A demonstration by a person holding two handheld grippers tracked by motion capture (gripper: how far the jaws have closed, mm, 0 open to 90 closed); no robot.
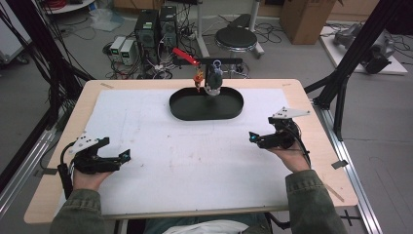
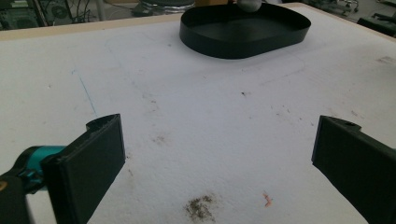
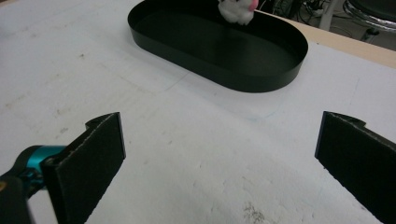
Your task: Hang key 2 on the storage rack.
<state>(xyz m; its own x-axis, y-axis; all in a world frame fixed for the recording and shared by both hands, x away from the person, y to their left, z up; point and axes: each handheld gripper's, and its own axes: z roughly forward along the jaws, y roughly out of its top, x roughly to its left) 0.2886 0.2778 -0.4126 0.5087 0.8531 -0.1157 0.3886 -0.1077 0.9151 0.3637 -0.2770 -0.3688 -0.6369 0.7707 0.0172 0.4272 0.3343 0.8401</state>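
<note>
Tongs sat idle at this moment: left tongs (image 1: 127,155) rested low on the white mat (image 1: 160,161) near the front left corner of the surface (image 1: 311,161), right tongs (image 1: 252,137) rested toward the right side, both well apart from the black oval tray (image 1: 180,113) at the far middle. Left gripper view showed its jaws spread wide with bare stained mat between them, nothing held; right gripper view showed the same, jaws fully apart and empty, pointed toward the tray (image 3: 261,81). The nearest thing to handle was a small white plush toy (image 3: 236,10) with a pink spot, at the tray's far rim; from the right gripper view it seemed to sit inside the tray against the back wall, but whether it stood on the tray floor or leaned on the rim could not be told. In the high view a dark fixture stood at that same far rim, and the toy (image 1: 211,89) was too small and blurred there to make out well. Judged step: start or rest pose, reach not yet begun, no contact with anything. Next move likely called for one pair of tongs, probably the right since it already faced the tray, to travel forward over the mat, clear the near wall of the tray, come down around the toy with jaws kept open, then close gently, as the toy looked soft. Dirt smudges (image 2: 201,208) on the mat were irrelevant.
</note>
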